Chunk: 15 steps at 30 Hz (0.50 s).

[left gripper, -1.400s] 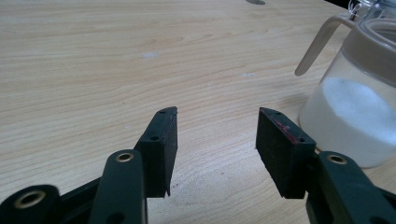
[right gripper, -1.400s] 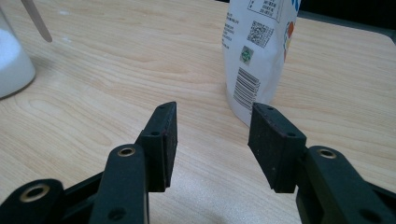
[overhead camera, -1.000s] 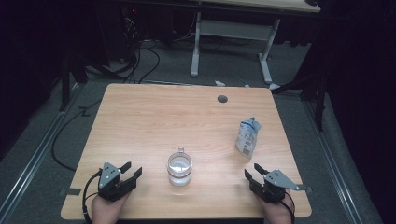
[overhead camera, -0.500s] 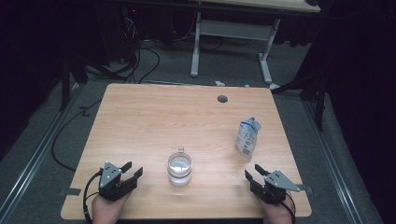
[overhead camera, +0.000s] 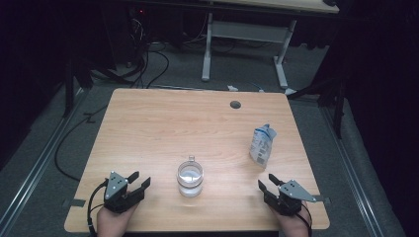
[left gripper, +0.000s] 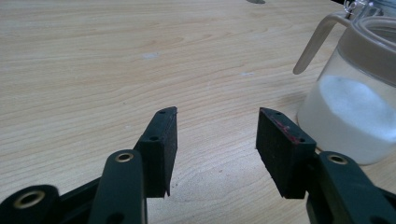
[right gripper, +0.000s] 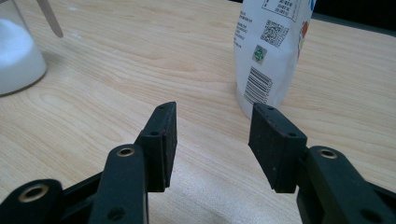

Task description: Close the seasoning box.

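Observation:
A clear glass jar point(overhead camera: 190, 177) with a handle and white powder inside stands near the table's front middle; the left gripper view has the jar point(left gripper: 355, 98) at the right, and the right gripper view has it point(right gripper: 16, 51) at the far left. A white printed pouch point(overhead camera: 261, 144) stands upright at the right, and the right gripper view shows the pouch point(right gripper: 273, 51) just beyond the jaws. My left gripper point(overhead camera: 139, 179) rests at the front left, open and empty point(left gripper: 217, 133). My right gripper point(overhead camera: 267, 182) rests at the front right, open and empty point(right gripper: 212, 128).
The wooden table point(overhead camera: 163, 128) has a round cable hole point(overhead camera: 235, 104) near its far edge. Beyond the table are a desk frame point(overhead camera: 244, 47) and cables point(overhead camera: 148, 61) on the dark floor.

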Motion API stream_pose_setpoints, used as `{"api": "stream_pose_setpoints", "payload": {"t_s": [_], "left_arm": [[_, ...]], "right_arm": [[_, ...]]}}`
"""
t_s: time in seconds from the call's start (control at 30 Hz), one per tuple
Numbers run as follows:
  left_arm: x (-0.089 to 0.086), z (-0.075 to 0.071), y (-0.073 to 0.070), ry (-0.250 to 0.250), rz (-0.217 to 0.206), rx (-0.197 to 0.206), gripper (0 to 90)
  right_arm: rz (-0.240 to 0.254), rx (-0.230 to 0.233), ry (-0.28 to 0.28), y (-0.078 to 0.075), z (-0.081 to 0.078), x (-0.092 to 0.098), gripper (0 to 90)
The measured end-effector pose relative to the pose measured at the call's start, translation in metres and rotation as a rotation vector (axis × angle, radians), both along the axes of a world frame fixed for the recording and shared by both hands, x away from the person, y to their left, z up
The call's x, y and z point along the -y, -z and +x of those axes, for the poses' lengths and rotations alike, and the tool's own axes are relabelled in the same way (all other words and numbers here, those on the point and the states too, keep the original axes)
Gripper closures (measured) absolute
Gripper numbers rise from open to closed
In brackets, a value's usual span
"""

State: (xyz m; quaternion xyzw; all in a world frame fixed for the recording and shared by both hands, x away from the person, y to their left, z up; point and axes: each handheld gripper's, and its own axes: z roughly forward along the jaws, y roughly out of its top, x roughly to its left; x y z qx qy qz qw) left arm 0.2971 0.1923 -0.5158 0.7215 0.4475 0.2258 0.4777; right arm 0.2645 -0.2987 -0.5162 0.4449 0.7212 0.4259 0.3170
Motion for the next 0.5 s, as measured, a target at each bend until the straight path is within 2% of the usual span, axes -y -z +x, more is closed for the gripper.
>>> {"api": "stream_pose_setpoints", "payload": {"t_s": [0.5], "left_arm": [[-0.0004, 0.0002, -0.0004, -0.002, 0.001, 0.003, 48.7]], "right_arm": [[-0.006, 0.002, -0.005, 0.0005, 0.0007, -0.0016, 51.7]]}}
